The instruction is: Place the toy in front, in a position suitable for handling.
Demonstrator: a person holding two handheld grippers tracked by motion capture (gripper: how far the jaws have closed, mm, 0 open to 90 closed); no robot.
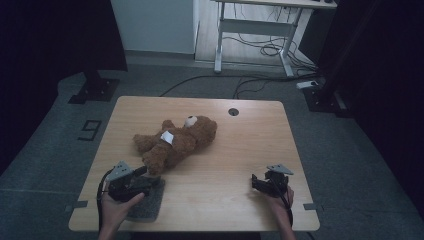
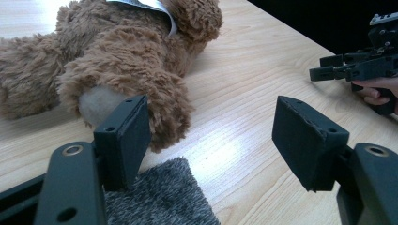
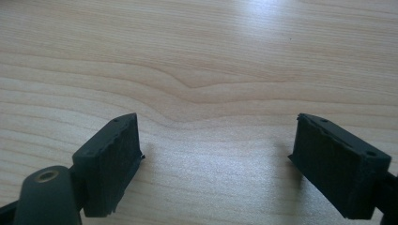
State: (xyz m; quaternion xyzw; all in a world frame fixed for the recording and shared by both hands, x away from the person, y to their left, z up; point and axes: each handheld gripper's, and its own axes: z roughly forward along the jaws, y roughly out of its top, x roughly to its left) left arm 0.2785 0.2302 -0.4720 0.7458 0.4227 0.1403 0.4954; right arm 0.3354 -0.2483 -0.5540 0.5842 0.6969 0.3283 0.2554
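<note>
The left hand-held gripper (image 1: 142, 176) sits at the desk's near left corner, above a grey fuzzy cloth (image 1: 148, 202) that lies flat against the near edge. Its jaws are spread wide and hold nothing. In the left gripper view, one pad (image 2: 123, 140) stands just beside the pale-soled foot (image 2: 101, 104) of the teddy bear (image 1: 175, 142), close to touching; contact cannot be confirmed.

The right hand-held gripper (image 1: 260, 182) rests near the desk's near right corner. Its jaws are also spread and empty, with bare wood between them in the right gripper view.

The teddy bear lies on its back at the desk's centre, left of the midline. Its long axis runs diagonally: legs toward the near left corner, head (image 1: 200, 127) toward the far right corner. A white tag (image 1: 166, 137) lies on its chest.

Judgement: the left hand-held gripper is much the nearer, with the bear directly ahead of its jaws. The right one lies well apart from it.
</note>
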